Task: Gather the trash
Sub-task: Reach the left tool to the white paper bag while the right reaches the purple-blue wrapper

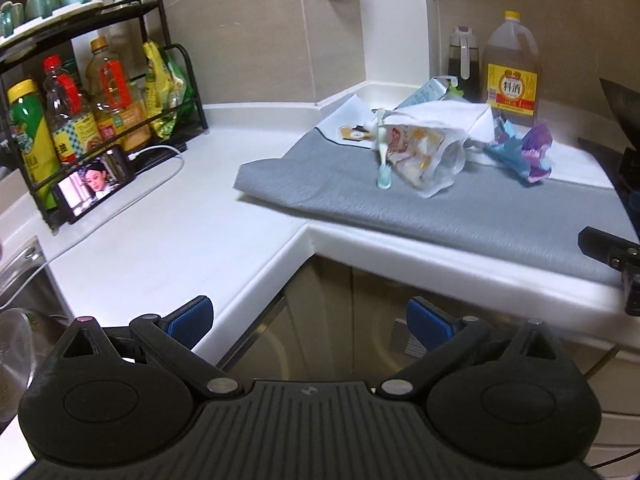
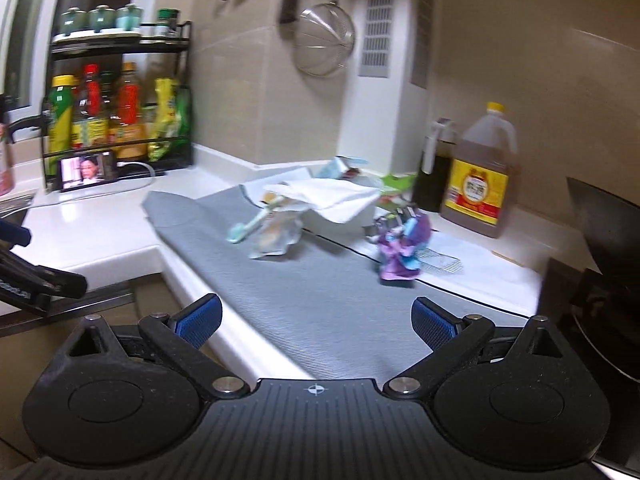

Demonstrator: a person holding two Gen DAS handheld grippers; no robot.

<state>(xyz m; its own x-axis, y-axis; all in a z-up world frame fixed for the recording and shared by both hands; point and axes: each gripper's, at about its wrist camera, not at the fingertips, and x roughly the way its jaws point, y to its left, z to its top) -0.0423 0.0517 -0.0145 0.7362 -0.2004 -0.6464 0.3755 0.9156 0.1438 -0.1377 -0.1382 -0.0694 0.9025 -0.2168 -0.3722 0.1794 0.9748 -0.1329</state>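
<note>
Your left gripper [image 1: 310, 322] sits low in the frame with its ribbed blue pads [image 1: 191, 320] spread wide and nothing between them; your right gripper [image 2: 317, 322] is likewise spread wide and empty, matte black plastic with rounded knuckles; the trash lies in the upper middle of both views, on a grey ribbed mat [image 1: 340, 196] draped over the glossy white counter [image 1: 168, 248]; a crumpled clear wrapper [image 1: 424, 156] with red and yellow print sags open at its mouth, and a pale toothbrush [image 1: 382, 148] with a teal head leans against it; to the right of these a crinkled purple and blue foil wrapper [image 1: 524, 152] stands bunched up; behind them a soft white cloth [image 1: 440, 114] covers a pale blue carton [image 1: 428, 92]; at the upper right stands a translucent amber jug [image 1: 510, 72] with a yellow cap; at the left a black wire rack [image 1: 96, 92] holds bottles.
</note>
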